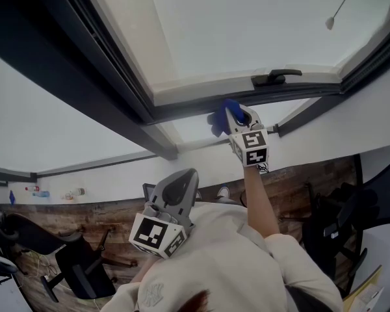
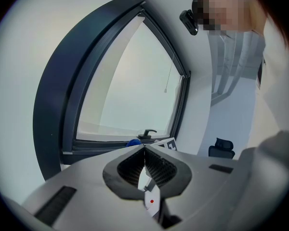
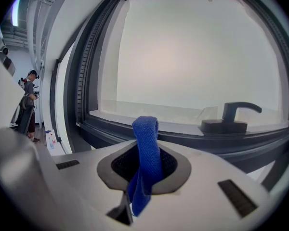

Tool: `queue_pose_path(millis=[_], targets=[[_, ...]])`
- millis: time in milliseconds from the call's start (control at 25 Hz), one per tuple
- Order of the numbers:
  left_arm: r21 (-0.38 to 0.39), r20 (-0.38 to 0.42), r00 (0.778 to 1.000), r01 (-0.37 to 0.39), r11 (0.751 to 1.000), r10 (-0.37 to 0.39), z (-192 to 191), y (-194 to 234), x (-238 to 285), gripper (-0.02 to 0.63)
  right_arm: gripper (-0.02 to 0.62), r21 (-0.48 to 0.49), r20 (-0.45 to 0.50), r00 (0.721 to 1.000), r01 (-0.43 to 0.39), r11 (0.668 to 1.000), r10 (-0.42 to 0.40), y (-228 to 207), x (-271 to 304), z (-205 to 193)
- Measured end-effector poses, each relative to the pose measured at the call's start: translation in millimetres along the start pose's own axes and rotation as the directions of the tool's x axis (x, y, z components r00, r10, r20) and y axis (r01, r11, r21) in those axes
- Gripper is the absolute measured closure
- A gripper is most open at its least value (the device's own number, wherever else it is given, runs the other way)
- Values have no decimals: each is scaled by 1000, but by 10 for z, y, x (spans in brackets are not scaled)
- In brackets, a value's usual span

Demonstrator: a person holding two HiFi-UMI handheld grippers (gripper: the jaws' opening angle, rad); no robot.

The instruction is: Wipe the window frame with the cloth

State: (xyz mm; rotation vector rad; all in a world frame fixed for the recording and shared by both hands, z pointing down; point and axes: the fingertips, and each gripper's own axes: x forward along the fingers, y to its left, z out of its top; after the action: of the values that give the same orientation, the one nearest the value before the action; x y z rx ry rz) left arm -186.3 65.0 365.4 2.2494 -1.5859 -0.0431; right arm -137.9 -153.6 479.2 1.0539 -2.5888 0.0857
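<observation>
A dark window frame runs across the head view, with a black handle on its lower rail. My right gripper is raised to that rail, just left of the handle, and is shut on a blue cloth that lies against the frame. In the right gripper view the cloth stands up folded between the jaws, with the rail and handle just beyond. My left gripper hangs low near the person's chest, shut on nothing. From the left gripper view the frame is farther off.
A blind cord pull hangs at the upper right of the pane. Below are black office chairs and another chair, and small bottles on a ledge. A person stands far left.
</observation>
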Motion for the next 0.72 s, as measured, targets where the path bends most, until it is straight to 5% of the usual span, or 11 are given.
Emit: queue_pose_path(millis=[720], targets=[[-10,-14,999,40,999,-40,3,-237,385,597,545,10,-10,1000,11,1000,-11,-395,-127,-63]])
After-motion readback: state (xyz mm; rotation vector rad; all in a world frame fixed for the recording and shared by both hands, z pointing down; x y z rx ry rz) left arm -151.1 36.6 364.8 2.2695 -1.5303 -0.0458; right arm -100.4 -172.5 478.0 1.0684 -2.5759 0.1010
